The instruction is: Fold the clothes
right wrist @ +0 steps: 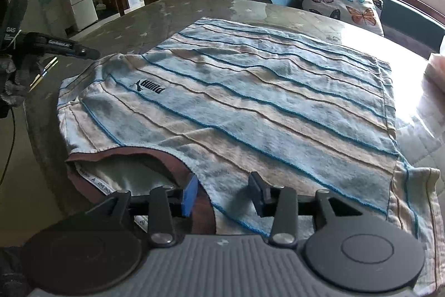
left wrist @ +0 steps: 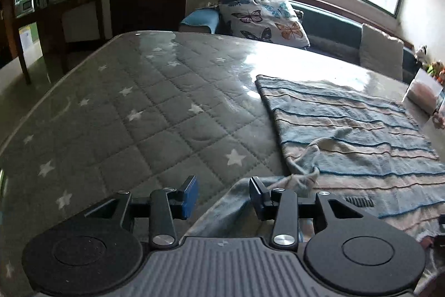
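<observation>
A light blue and beige striped T-shirt lies flat on the quilted grey star-patterned table cover, its brown collar toward me. One sleeve is folded in over the body in the left wrist view, where the shirt fills the right side. My left gripper is open at the shirt's near left edge, with nothing between its blue-padded fingers. My right gripper is open too, low over the shoulder just right of the collar.
A butterfly-print cushion and a dark green sofa stand behind the table under a bright window. A dark wooden cabinet is at the back left. A black stand with cables sits at the table's left edge.
</observation>
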Available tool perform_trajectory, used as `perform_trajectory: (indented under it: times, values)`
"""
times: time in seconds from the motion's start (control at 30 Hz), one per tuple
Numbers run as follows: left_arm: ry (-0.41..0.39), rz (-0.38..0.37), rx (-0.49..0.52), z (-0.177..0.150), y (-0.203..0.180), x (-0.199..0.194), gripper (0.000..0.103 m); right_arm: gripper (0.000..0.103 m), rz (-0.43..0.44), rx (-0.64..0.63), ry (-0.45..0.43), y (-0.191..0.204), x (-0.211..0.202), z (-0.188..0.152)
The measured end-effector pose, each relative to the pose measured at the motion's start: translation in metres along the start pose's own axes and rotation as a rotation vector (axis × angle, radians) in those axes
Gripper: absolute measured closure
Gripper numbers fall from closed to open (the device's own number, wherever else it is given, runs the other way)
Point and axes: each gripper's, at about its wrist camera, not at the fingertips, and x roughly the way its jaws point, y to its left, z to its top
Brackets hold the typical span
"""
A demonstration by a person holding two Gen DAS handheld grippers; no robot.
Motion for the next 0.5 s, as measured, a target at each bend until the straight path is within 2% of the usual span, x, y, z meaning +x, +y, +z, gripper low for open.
perform_trajectory:
  times: [0.4,0.5]
  values:
    - [0.022,-0.043,0.084,-0.016,-0.023,0.015,0.058,0.058,-0.008,0.001,0.004,0.002,0.002,0.001]
    - [0.021,-0.056,0.106,-0.019,-0.027,0.019,0.061,0.057,-0.009,0.001,0.004,0.002,0.002,0.001]
